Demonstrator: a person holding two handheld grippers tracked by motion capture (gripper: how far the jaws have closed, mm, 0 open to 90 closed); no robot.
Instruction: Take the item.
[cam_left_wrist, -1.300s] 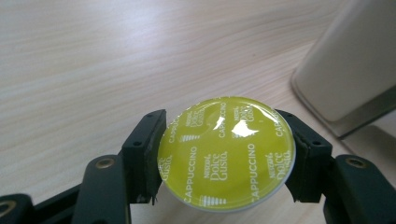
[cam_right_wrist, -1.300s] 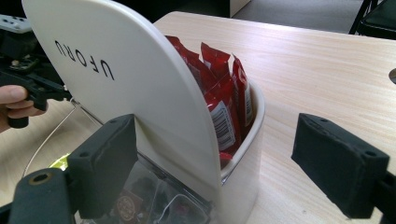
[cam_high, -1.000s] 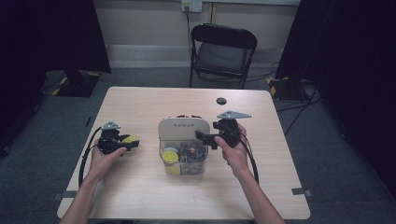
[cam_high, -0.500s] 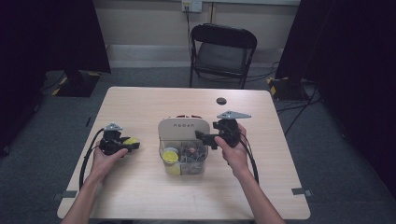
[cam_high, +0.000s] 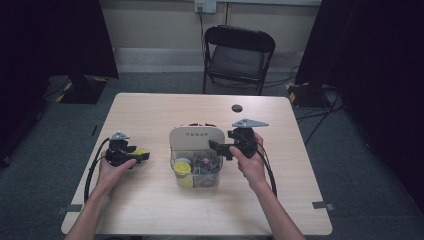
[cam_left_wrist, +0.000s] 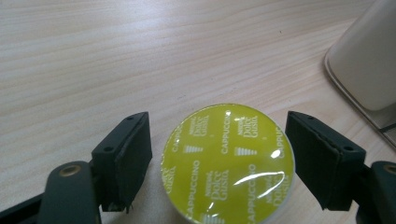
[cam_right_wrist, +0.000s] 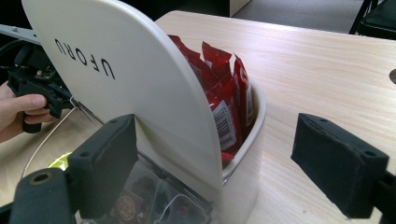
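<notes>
One yellow capsule (cam_left_wrist: 228, 163) lies on the table (cam_high: 150, 210) between the left gripper (cam_left_wrist: 219, 158)'s jaws, which have just been opening. Right gripper (cam_right_wrist: 233, 163) gapes around the organizer (cam_right_wrist: 140, 79)'s corner. Red sachets (cam_right_wrist: 224, 102) are half hidden; their count is unclear.

Coffee capsule (cam_left_wrist: 228, 163) sits on the table (cam_high: 150, 210) between the left gripper (cam_high: 141, 156) jaws, left of the organizer box (cam_high: 196, 160). Right gripper (cam_high: 216, 147) is at the box's right side; red sachets (cam_right_wrist: 224, 88) stand behind its upright panel.
</notes>
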